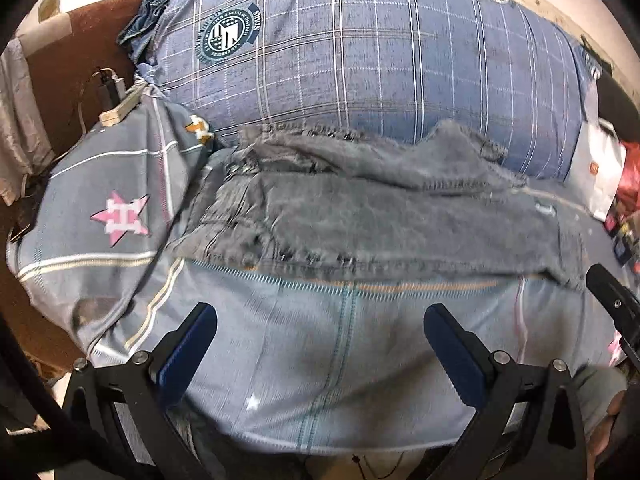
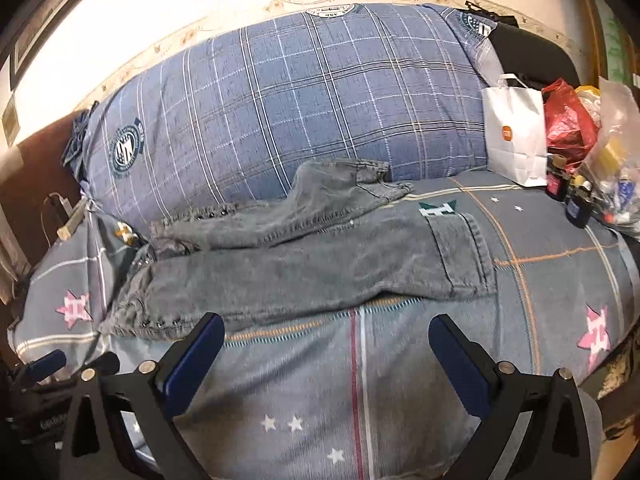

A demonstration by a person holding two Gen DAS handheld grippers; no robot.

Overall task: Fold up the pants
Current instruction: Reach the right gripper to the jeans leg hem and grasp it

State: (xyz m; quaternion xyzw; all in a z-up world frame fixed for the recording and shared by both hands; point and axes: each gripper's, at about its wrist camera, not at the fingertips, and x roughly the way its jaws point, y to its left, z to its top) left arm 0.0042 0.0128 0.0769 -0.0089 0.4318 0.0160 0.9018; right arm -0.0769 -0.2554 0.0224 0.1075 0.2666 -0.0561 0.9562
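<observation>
Grey jeans (image 1: 380, 220) lie crosswise on the bed sheet (image 1: 320, 360), just beyond my left gripper (image 1: 320, 320), which is open and empty above bare sheet. In the right wrist view the jeans (image 2: 320, 264) stretch from studded hems (image 2: 132, 312) on the left to the waist and back pocket (image 2: 460, 256) on the right. One leg lies bunched against the quilt behind. My right gripper (image 2: 326, 332) is open with nothing in it, short of the jeans' near edge. Part of the right gripper (image 1: 612, 300) shows at the left view's right edge.
A large blue plaid quilt (image 2: 300, 100) fills the back of the bed. At the right stand a white paper bag (image 2: 516, 136), a red plastic bag (image 2: 568, 124) and small bottles (image 2: 576, 204). A power strip (image 1: 120, 108) and a brown headboard (image 1: 72, 80) are on the left.
</observation>
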